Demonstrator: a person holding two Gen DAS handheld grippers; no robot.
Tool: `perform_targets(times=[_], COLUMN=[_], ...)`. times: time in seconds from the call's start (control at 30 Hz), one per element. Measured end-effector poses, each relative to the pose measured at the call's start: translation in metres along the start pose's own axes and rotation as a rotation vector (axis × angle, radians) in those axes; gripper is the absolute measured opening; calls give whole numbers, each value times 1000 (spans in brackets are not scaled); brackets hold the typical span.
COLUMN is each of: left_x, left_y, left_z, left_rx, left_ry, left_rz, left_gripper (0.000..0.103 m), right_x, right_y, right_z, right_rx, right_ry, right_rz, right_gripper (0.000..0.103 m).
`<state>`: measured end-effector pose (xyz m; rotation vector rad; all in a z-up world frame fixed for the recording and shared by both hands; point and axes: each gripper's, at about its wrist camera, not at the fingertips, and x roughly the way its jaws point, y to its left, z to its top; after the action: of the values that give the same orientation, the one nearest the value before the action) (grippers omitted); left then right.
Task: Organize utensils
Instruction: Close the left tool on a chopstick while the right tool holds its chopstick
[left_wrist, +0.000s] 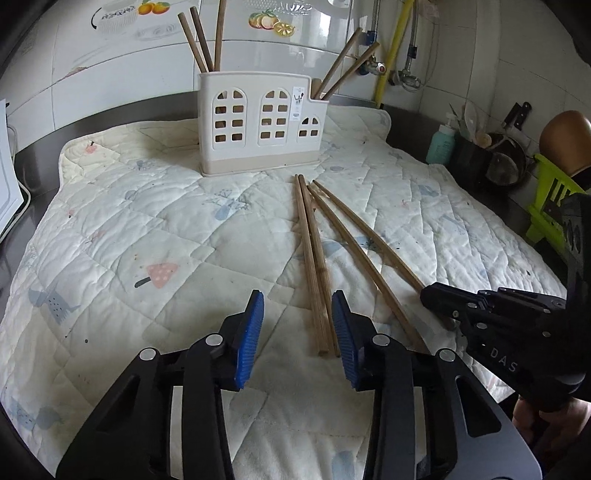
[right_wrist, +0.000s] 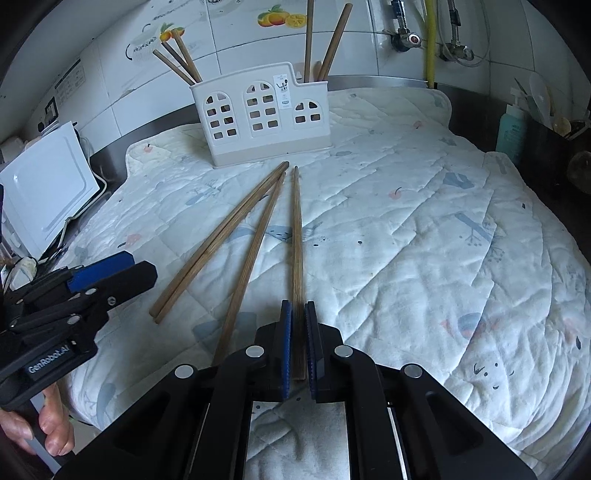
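Several wooden chopsticks (left_wrist: 314, 266) lie on a quilted cloth (left_wrist: 147, 229) in front of a white house-shaped utensil holder (left_wrist: 258, 125), which has more chopsticks standing in it. My left gripper (left_wrist: 297, 306) is open and empty, its blue pads just left of a pair of chopsticks. My right gripper (right_wrist: 298, 314) is shut on the near end of one chopstick (right_wrist: 297, 240), which lies along the cloth pointing at the holder (right_wrist: 258, 114). The right gripper also shows in the left wrist view (left_wrist: 443, 301).
A white appliance (right_wrist: 44, 184) stands at the cloth's left edge. A teal bottle (right_wrist: 511, 133), a dark utensil pot (left_wrist: 476, 155) and a green rack (left_wrist: 550, 206) stand at the right. Tiled wall and pipes are behind the holder.
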<state>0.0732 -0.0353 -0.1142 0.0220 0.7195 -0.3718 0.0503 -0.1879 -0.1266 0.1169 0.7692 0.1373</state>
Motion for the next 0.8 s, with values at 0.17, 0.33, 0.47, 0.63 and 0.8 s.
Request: perform_targets(times=[0.17,0.33,0.47,0.63,0.8], left_x=[16,23,32,36,36], left_y=[-2,-5,-8,-10,-18], left_z=[3,4,8,14,13], left_rx=[10,19,22,-27,-8], left_ry=[36,51,84,107,100], left_rz=[19,23,60,95,84], left_gripper=[29,29,25,24,21], right_x=[0,0,0,0,0], right_y=[-2,-2,-2,-2,-4], right_z=[-1,-1,-1,-2,-3], right_rx=[7,3,6,3,12], right_ry=[1,0,-4,-12,-29], right_rz=[14,14,17,19,36], right_gripper=[7,7,7,7,7])
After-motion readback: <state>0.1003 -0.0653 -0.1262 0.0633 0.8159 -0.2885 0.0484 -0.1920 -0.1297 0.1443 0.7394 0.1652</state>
